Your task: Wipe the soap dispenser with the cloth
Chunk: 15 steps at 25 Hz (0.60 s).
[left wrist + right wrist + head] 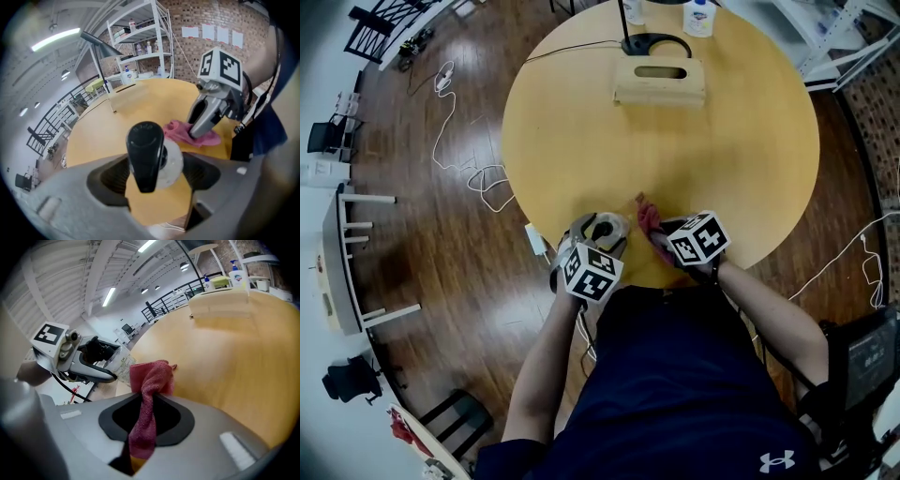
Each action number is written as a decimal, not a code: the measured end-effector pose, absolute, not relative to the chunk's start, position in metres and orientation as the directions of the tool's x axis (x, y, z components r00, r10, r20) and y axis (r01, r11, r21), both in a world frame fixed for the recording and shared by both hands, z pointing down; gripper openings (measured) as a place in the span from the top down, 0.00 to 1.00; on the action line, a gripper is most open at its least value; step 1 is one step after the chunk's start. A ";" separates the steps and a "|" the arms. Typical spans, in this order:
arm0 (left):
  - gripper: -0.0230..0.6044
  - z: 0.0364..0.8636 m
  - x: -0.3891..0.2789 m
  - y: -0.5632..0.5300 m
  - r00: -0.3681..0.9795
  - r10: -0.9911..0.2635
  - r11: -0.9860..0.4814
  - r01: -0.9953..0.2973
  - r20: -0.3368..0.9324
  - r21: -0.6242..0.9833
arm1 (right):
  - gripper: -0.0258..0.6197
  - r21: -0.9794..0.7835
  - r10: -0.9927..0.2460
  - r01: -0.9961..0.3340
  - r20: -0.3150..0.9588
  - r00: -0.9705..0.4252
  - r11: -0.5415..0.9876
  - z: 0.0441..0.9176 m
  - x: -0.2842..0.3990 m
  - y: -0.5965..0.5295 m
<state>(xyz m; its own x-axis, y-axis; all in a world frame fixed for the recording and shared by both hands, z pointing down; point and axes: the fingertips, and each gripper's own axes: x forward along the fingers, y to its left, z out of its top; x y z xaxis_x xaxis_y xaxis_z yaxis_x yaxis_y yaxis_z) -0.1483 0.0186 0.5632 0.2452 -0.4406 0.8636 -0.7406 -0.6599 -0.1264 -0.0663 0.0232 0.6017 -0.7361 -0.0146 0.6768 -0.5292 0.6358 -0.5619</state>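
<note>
Soap dispenser [146,154] sits clamped in the left hand-held gripper [154,174], jaws closed on the clear bottle from either side. Its black pump head points back toward that gripper's camera. From the head view we place the soap dispenser [607,228] at the near edge of the round yellow surface [722,141], just in front of the person's dark shirt [675,375], with the left hand-held gripper [602,228] coming at it from below-left. We cannot tell whether the bottle's base rests on the surface. The right hand-held gripper [145,420] is pinched narrow on a pink-red cloth [147,380]. One strip of it hangs down through the jaws and a bunched end stands out past the tips. In the right gripper view that bunch sits just beside the soap dispenser [119,363]; we cannot say for certain that they touch. The left gripper view shows the cloth [174,128] directly behind the bottle, its folds spread low on the surface, with the right hand-held gripper [201,130] angled down onto it. In the head view the cloth [649,217] lies between the two grippers, the right hand-held gripper [661,232] close on its right. At the far side of the surface, well apart from the work, we see a pale wooden box [659,82], a black lamp base [654,43] and a white bottle [698,17].
</note>
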 end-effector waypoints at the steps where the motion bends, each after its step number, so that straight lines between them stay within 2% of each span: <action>1: 0.41 0.563 -0.148 0.018 0.257 -0.462 -0.652 -0.747 0.849 -0.129 | 0.85 -0.563 -0.025 -0.536 0.674 -0.738 0.629 0.599 -0.060 0.024; 7: 0.35 0.563 -0.158 0.016 0.315 -0.626 -0.485 -0.874 0.713 -0.040 | 0.85 -0.557 -0.120 -0.587 0.658 -0.744 0.588 0.575 -0.041 0.021; 15: 0.38 0.582 -0.143 0.007 0.379 -0.619 -0.534 -0.845 0.688 -0.016 | 0.85 -0.550 -0.159 -0.633 0.674 -0.722 0.545 0.572 -0.029 0.032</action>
